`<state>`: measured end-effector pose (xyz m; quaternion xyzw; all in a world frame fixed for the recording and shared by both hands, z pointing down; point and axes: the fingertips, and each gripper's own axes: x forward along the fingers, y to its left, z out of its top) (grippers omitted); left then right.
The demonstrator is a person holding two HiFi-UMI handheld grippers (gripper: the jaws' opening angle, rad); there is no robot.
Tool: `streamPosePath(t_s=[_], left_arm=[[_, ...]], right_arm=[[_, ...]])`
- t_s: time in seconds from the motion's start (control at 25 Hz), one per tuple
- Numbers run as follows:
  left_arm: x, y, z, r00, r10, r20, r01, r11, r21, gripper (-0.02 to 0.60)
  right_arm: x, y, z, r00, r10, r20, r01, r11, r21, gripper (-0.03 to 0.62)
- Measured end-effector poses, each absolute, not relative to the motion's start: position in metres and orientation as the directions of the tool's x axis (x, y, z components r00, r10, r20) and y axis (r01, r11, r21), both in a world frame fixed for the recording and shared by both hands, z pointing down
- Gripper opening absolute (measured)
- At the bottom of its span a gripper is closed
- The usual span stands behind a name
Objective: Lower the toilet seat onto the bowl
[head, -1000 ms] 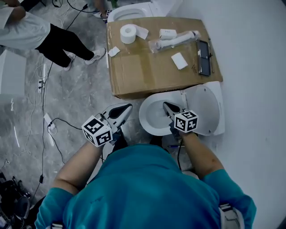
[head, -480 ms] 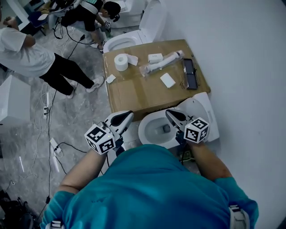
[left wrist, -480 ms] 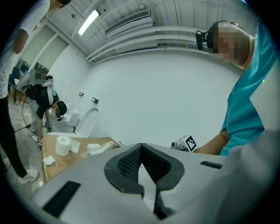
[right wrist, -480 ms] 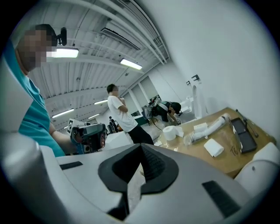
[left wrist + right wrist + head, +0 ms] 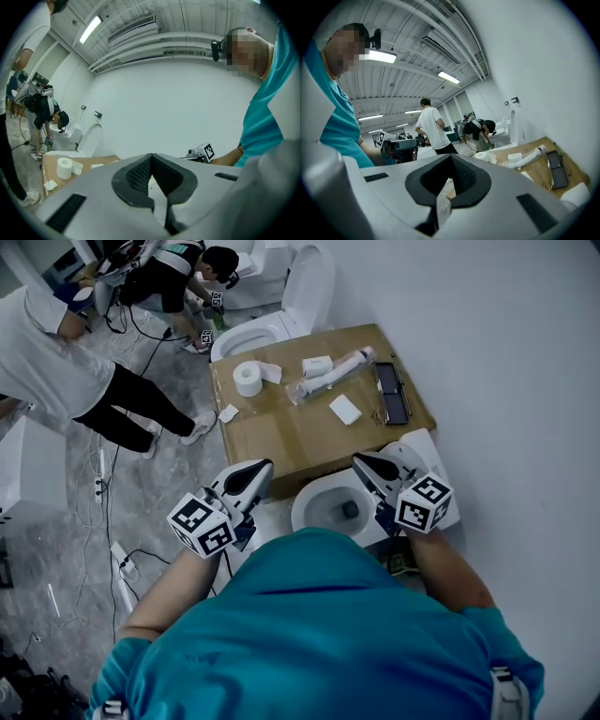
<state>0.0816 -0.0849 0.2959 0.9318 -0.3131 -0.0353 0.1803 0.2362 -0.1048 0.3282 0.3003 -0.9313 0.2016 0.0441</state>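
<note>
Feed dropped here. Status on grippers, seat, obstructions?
Left gripper shut, empty. Right gripper shut, empty, over bowl. Toilet seat up, untouched. Cardboard box beside bowl, not blocking.

A large cardboard box (image 5: 291,442) stands on the grey marbled floor (image 5: 159,484), just beside the toilet bowl (image 5: 304,508). On its top lie a toilet roll (image 5: 248,379), a small white box (image 5: 316,365), a plastic-wrapped white tube (image 5: 330,373), a flat white packet (image 5: 345,410) and a black tray (image 5: 392,392). Cables (image 5: 101,493) and a paper scrap (image 5: 228,413) lie on the floor.

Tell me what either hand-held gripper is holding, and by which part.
Nothing is held: the left hand-held gripper and the right hand-held gripper are both shut and empty.
</note>
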Motion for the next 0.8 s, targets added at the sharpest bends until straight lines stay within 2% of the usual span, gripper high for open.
streamPosePath(t_s=[0.8], left_arm=[[0.090,-0.083,0.287,0.816,-0.576,0.043,-0.553,-0.758,0.346,-0.005]], right_arm=[[0.237,-0.104,0.317,-0.808,-0.556,0.195,-0.589,0.753,-0.295,-0.003]])
